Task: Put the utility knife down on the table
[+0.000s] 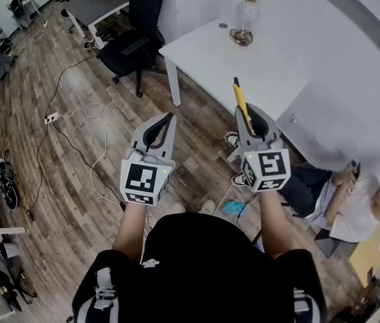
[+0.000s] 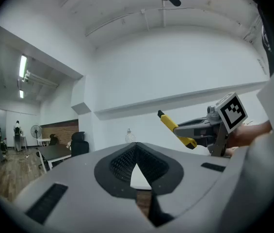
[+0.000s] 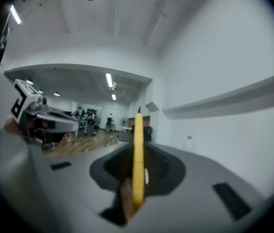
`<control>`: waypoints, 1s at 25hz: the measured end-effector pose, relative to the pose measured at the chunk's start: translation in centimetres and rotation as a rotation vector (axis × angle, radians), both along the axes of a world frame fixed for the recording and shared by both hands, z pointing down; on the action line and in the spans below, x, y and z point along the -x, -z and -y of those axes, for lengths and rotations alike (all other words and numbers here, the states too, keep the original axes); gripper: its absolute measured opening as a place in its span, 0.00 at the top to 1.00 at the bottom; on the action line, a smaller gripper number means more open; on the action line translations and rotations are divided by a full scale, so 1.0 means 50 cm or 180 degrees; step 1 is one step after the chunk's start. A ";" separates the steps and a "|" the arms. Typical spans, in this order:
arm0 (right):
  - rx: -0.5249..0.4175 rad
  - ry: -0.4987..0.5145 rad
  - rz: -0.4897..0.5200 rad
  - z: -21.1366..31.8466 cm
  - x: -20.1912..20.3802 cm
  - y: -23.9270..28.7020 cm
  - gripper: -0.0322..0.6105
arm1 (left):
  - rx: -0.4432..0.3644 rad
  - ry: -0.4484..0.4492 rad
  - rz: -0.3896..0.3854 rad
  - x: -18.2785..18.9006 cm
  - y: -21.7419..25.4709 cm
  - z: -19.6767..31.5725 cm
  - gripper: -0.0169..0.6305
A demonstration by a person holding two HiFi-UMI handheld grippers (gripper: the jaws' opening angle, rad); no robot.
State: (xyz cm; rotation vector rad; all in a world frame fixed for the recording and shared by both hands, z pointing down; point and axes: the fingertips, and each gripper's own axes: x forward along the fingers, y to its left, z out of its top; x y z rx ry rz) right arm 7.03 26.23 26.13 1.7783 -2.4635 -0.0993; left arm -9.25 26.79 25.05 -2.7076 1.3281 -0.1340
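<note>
My right gripper [image 1: 251,116] is shut on a yellow utility knife [image 1: 241,101]. The knife's front end sticks out past the jaws toward the white table [image 1: 270,66]. In the right gripper view the knife [image 3: 137,149] stands on edge between the pads. The left gripper view shows the knife [image 2: 174,128] held level in the right gripper [image 2: 200,132], in the air. My left gripper [image 1: 169,118] is beside it at the left, over the wooden floor. Its jaw tips meet, with nothing between them [image 2: 137,154].
A glass ornament [image 1: 245,17] stands at the far end of the white table. A black office chair [image 1: 134,36] sits left of the table, and cables [image 1: 82,123] lie across the floor. A seated person [image 1: 351,194] is at the lower right.
</note>
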 end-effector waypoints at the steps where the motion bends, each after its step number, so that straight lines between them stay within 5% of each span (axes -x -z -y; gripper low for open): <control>1: -0.0002 -0.0003 -0.0001 -0.001 0.000 -0.003 0.82 | -0.0002 0.0001 0.0001 0.000 -0.002 -0.001 0.95; 25: 0.0037 0.0145 0.0068 0.038 -0.049 -0.024 0.82 | 0.0008 0.0070 -0.0001 -0.068 -0.022 0.032 0.95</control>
